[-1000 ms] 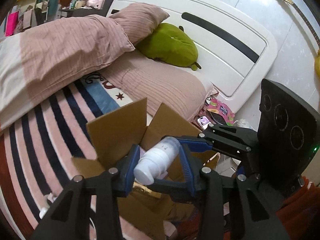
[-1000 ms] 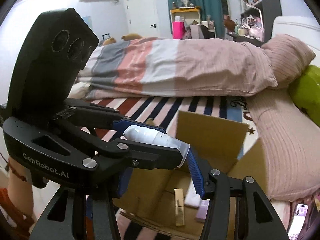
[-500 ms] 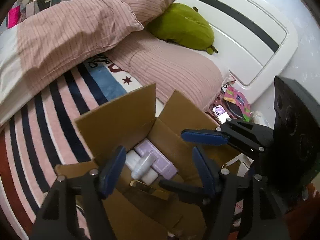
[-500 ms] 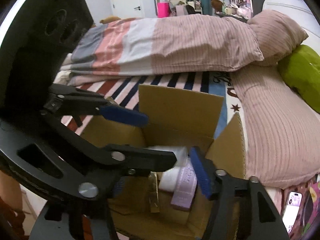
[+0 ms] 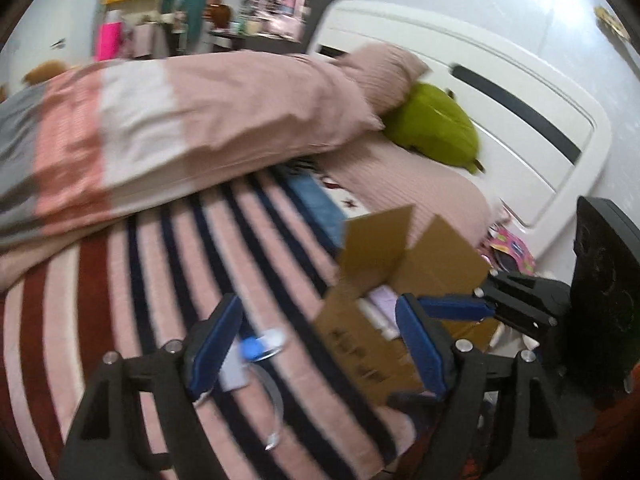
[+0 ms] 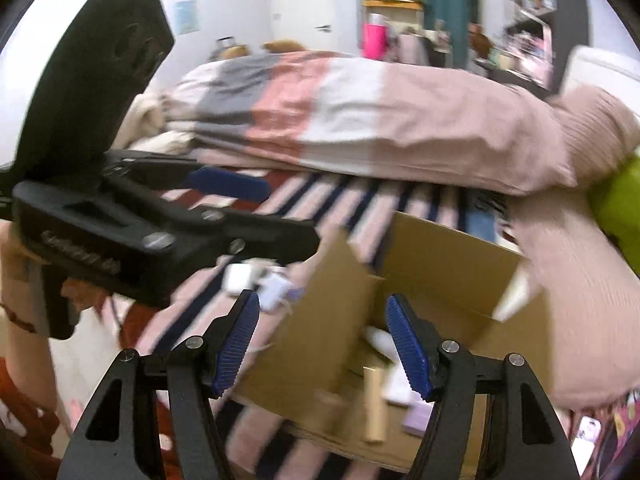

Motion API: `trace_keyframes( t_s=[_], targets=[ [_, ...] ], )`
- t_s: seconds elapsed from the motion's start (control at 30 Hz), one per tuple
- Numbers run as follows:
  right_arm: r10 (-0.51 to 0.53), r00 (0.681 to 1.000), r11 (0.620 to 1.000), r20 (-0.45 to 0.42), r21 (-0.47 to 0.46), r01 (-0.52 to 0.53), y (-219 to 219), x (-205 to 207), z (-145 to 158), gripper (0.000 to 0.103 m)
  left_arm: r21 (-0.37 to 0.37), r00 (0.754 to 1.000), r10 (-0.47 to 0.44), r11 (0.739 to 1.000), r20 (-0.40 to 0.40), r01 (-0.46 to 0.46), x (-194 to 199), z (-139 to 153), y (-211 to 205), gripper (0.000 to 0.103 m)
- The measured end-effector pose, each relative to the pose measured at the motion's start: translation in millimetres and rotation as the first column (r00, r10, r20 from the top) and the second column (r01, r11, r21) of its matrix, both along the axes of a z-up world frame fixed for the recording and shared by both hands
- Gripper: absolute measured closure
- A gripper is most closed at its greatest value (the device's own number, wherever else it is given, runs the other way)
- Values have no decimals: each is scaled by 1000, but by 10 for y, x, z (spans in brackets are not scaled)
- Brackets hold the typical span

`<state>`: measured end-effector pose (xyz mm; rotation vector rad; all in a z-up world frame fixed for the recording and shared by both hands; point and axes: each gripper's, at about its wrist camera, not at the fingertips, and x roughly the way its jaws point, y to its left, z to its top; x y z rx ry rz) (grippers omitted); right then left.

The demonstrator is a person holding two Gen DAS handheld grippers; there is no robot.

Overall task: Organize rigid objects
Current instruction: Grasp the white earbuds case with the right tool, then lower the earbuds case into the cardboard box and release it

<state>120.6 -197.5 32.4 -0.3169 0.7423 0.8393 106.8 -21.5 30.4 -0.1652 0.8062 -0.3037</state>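
An open cardboard box (image 5: pixel 372 276) stands on the striped bed cover (image 5: pixel 140 280). Inside it lie a white bottle (image 6: pixel 380 338), a gold tube (image 6: pixel 374 404) and a lilac pack (image 6: pixel 418 420). My left gripper (image 5: pixel 318 344) hangs over the cover left of the box; its jaws are opening with nothing between them. Below it lie a small blue-capped item (image 5: pixel 252 346) and a white cable (image 5: pixel 276 400). My right gripper (image 6: pixel 324 340) stands open and bare over the box's near left flap (image 6: pixel 328 320). The picture is blurred by motion.
A folded pink, white and grey duvet (image 5: pixel 160 132) lies across the far side of the bed. A green plush (image 5: pixel 436 128) rests by the white headboard (image 5: pixel 520 120). A phone (image 6: pixel 586 436) lies right of the box. Small white items (image 6: pixel 240 276) sit on the cover.
The left gripper let go of the white bottle, which now lies in the box, then swung left over the striped cover. Both grippers' jaws opened wider.
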Motion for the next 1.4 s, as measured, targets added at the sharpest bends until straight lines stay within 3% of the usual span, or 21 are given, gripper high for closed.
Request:
trace_keyframes(
  t_s=[0.17, 0.33, 0.47, 0.7, 0.8, 0.87, 1.07, 1.4],
  targets=[
    [122, 991, 992, -47, -18, -123, 551, -153, -165, 40, 2, 990, 139, 990, 6, -139, -323, -239, 603, 26],
    [168, 973, 983, -157, -42, -176, 1041, -119, -614, 40, -5, 968, 251, 968, -20, -251, -580, -573, 1045, 26],
    [145, 961, 984, -236, -70, -165, 1365, 46, -1123, 40, -21, 953, 298, 954, -49, -299, -745, -808, 1271, 26],
    [27, 971, 986, -237, -152, -64, 1739, 482, -1742, 41, -29, 938, 338, 940, -78, -341, -942, -1027, 1464, 26],
    [12, 966, 984, -260, -169, -58, 1804, 607, -1864, 57, -35, 934, 346, 936, -90, -350, -945, -1066, 1502, 26],
    [-7, 970, 986, -242, -165, -34, 1810, 643, -1871, 64, -36, 933, 346, 936, -98, -351, -933, -1095, 1510, 26],
    [53, 981, 985, -186, -151, -82, 1749, 429, -1725, 64, -58, 948, 302, 949, -104, -309, -840, -1085, 1419, 26],
    [185, 975, 983, -124, 40, -181, 1287, -144, -797, 64, -164, 994, 92, 982, -52, -99, -561, -737, 836, 27]
  ],
)
